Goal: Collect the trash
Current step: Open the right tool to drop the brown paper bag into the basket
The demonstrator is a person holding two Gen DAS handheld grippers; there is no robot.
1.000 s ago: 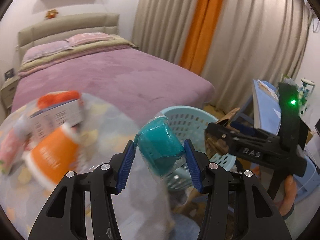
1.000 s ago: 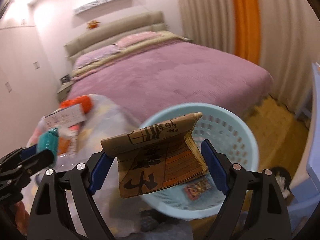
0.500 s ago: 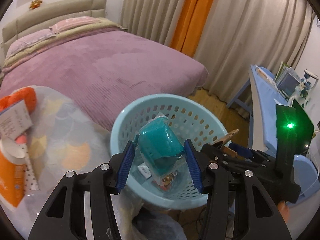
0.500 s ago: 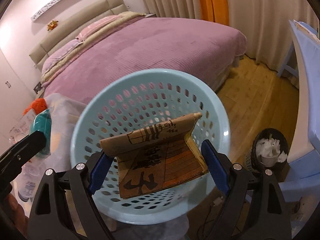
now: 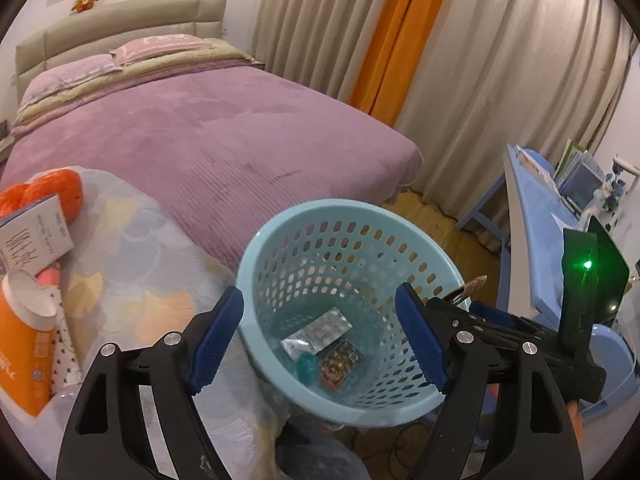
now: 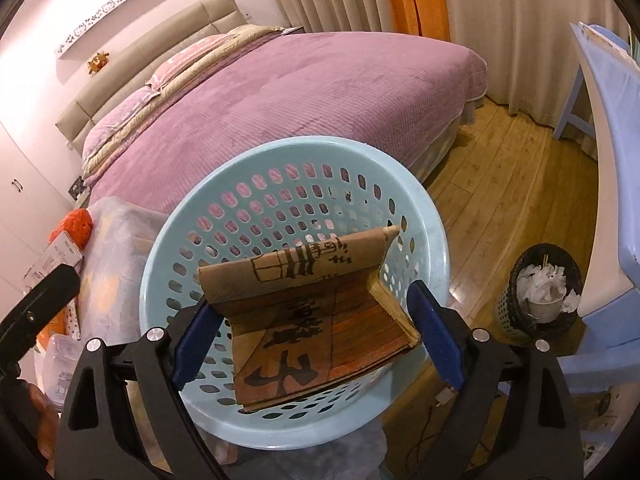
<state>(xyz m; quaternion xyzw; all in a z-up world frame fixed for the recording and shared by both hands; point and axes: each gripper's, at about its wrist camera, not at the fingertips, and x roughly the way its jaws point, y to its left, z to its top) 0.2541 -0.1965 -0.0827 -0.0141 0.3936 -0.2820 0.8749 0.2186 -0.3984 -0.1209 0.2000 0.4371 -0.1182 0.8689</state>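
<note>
Both hand-held grippers over the light-blue perforated basket [image 5: 348, 216]: left one empty, right one loaded.

We find the left hand-held gripper [image 5: 320, 340] spread wide above the basket mouth, holding nothing; in our judgement it is placed there for dropping trash in. The right hand-held gripper [image 6: 316, 336] pinches a folded brown cardboard piece [image 6: 316, 316] with black markings, held directly above the basket opening, we judge so that it falls inside on release. Basket contents: a silvery foil packet [image 5: 320, 330], a teal wad [image 5: 307, 368] and a small dark printed wrapper [image 5: 339, 362], lying together on the bottom. The basket stands just beside the cloth-covered surface [image 5: 132, 280] (an orange carton [image 5: 20, 348] and a white box [image 5: 34, 236] lie there). A black bin [image 6: 540, 280] holding white paper sits on the floor, well apart.
</note>
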